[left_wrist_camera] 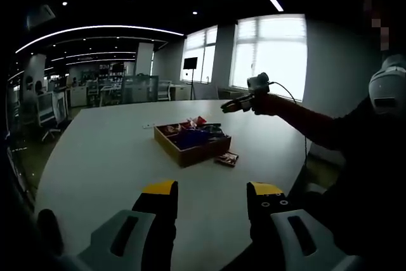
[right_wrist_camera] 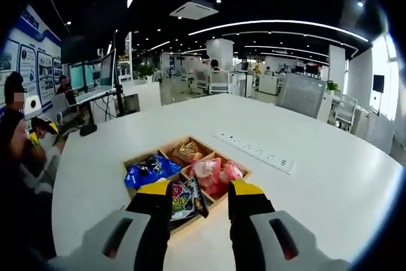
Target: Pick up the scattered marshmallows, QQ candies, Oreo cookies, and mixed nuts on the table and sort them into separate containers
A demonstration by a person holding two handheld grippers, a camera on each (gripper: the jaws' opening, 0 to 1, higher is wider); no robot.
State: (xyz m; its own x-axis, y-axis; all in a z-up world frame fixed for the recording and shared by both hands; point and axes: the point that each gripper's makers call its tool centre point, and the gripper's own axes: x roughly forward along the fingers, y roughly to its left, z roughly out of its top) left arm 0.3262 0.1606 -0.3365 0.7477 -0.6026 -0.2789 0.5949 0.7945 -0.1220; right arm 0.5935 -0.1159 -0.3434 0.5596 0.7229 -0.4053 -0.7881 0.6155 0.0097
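Resting on the white table (right_wrist_camera: 330, 176), the compartmented wooden tray (right_wrist_camera: 143, 155) holds, from left, blue (right_wrist_camera: 151, 171), tan (right_wrist_camera: 186, 150) and pink snack packets (right_wrist_camera: 212, 174): light, crinkly, slippery, best pinched at sealed edges. Left gripper (left_wrist_camera: 211, 200) and right gripper (right_wrist_camera: 193, 202) hover wide open, empty.

A white table (right_wrist_camera: 330, 176) carries a long power strip (right_wrist_camera: 255, 151). Office chairs (right_wrist_camera: 219, 82) and desks stand beyond it; bright windows (left_wrist_camera: 269, 55) line the wall.
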